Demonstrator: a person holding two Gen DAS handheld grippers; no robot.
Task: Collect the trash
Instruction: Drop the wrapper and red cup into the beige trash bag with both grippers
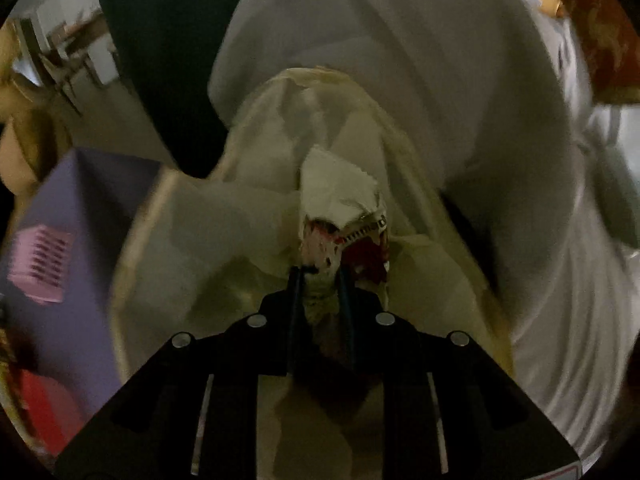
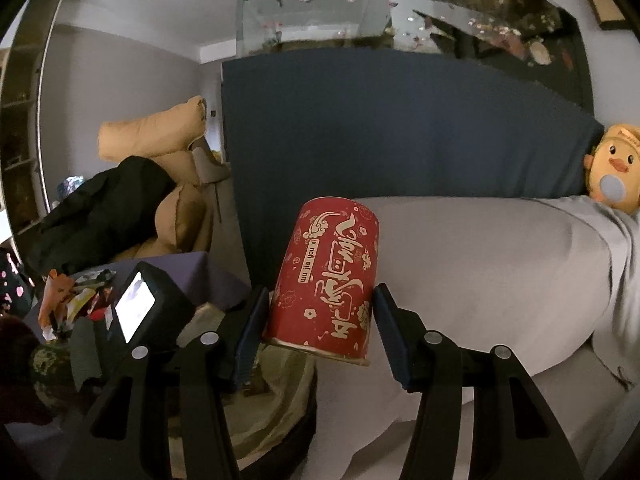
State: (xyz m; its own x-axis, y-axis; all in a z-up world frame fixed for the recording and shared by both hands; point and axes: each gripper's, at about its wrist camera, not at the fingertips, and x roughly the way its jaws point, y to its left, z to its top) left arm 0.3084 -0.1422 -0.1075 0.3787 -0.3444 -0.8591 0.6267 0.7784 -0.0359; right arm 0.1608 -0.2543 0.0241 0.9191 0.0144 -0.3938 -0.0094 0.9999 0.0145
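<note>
- L wrist view: my left hand-held gripper [image 1: 322,276] points steeply down, jaws narrow, pads pinching a crumpled wrapper [image 1: 340,216], white paper w/ red print. Wrapper sticks out straight ahead past the tips, long axis along the fingers.
- Same view: pale bin-bag liner [image 1: 256,184] gapes right below and around the wrapper; drop looks to be straight down, no sideways reach. Left is the nearer hand to the bag.
- Same view, surroundings: purple surface [image 1: 80,208] at left w/ pink sticker; grey sofa cover [image 1: 380,60] behind; blurred.
- R wrist view: my right hand-held gripper [image 2: 318,312] stands wide, pads clamped on both sides of a red tin [image 2: 326,276], upside down, tilted slightly, long axis roughly upright, crosswise to the fingers.
- Same view: bag rim [image 2: 276,400] lies low, just left of the tin; my left unit's camera block [image 2: 152,308] over it.
- Same view, room: wrapper heap [image 2: 76,300] on purple surface, sofa [image 2: 500,280], duck plush [image 2: 614,168], tan cushions [image 2: 156,132], fish tank [image 2: 360,8] above a dark blue panel.
</note>
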